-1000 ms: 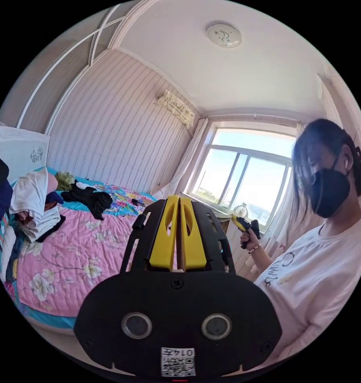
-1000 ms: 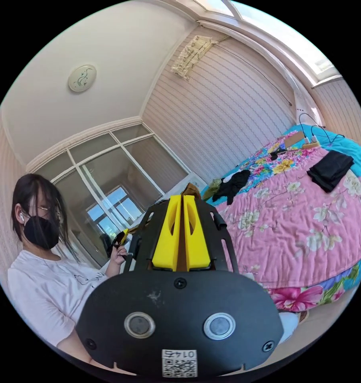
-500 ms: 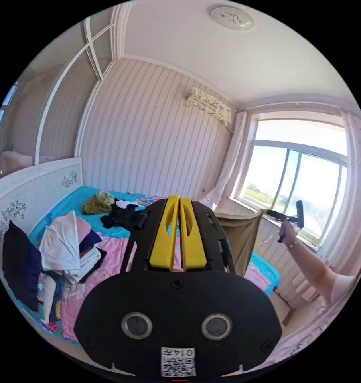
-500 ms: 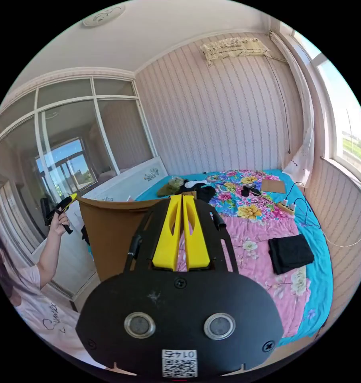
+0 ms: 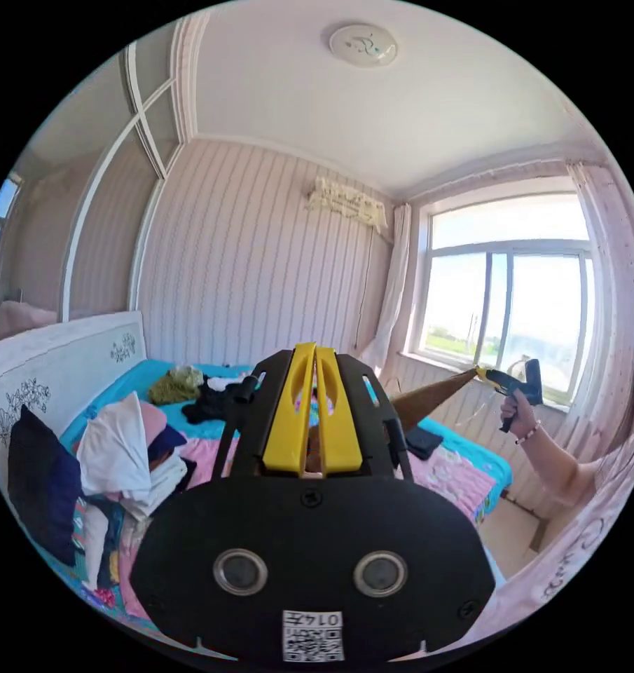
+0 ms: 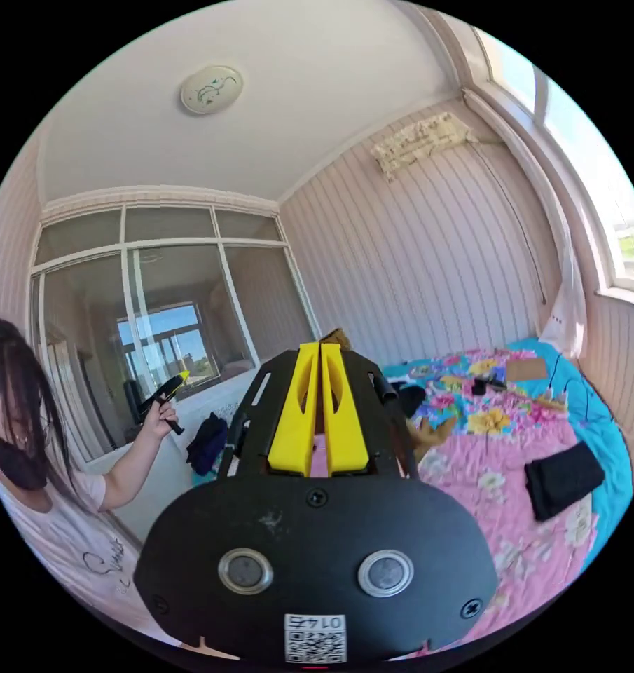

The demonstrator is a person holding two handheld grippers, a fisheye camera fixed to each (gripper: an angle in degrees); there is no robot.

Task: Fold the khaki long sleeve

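In the left gripper view, the left hand-held gripper (image 5: 315,350) has its two yellow jaws pressed together on a brown bit of the khaki long sleeve (image 5: 429,398), which stretches in the air above the bed (image 5: 464,470) to the right hand-held gripper (image 5: 486,375), raised by one hand (image 5: 518,419). One pile of clothes (image 5: 131,456) lies on the bed.

In the right gripper view, the right hand-held gripper (image 6: 320,348) is clamped on khaki cloth at its tips. The left hand-held gripper (image 6: 180,378) is held up at the far left; its jaws are too small to judge there. One folded black garment (image 6: 563,480) lies on the bed (image 6: 513,505).
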